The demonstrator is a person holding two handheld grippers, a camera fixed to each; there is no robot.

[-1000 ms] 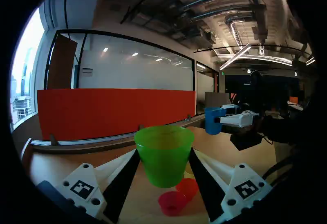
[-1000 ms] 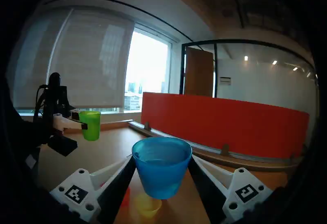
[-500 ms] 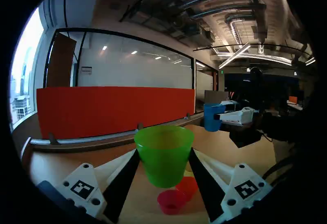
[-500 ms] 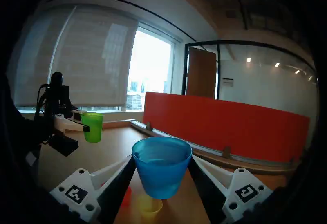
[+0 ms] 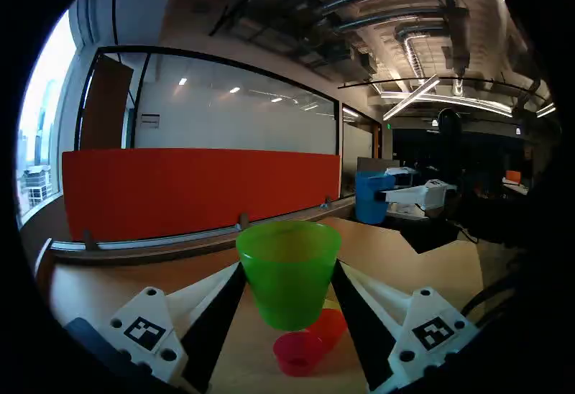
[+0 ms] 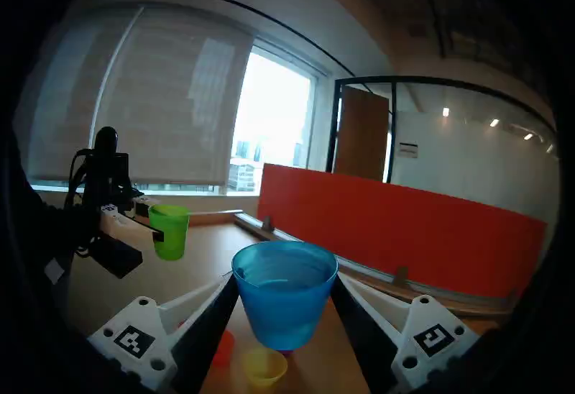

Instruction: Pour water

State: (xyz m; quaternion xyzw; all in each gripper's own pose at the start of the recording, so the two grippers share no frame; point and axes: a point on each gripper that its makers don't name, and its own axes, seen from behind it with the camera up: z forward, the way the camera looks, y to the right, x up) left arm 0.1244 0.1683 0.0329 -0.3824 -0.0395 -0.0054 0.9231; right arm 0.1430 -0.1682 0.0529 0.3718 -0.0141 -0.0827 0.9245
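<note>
Left claw [image 5: 287, 287]: white plastic fingers with black inner pads and square black-and-white markers on the bases, closed onto the green cup [image 5: 289, 261], one pad pressing each side. Cup is glossy translucent plastic, tapered, round rim, held upright above the tabletop [image 5: 402, 257]. Below and just beyond it, near the close edge of the tabletop, stand a small red cup [image 5: 297, 353] and a small orange cup [image 5: 329, 322], touching or nearly so; cannot tell which. Tabletop is smooth pale wood. Right claw [image 6: 284, 300]: same build, fingers clamped on both sides of the blue cup [image 6: 284, 290], also tapered translucent plastic, upright, with a pale curved line inside the wall below the rim. Under it on the tabletop sits a small yellow cup [image 6: 264, 367], with a red cup showing partly beside the finger. Farther off in the left gripper view, the right claw holds the blue cup level above the far right part of the tabletop, with a dark sleeve behind it. Farther off in the right gripper view, the left claw carries the green cup upright over the left side, well apart from the blue one. Along the far edge runs a flat matt orange-red partition [image 5: 194, 189] on a metal rail. Beyond: a glass wall [image 5: 237, 121], a brown door [image 6: 363, 135], a ribbed window blind [image 6: 144, 113], round metal ceiling ducts [image 5: 388, 2].
</note>
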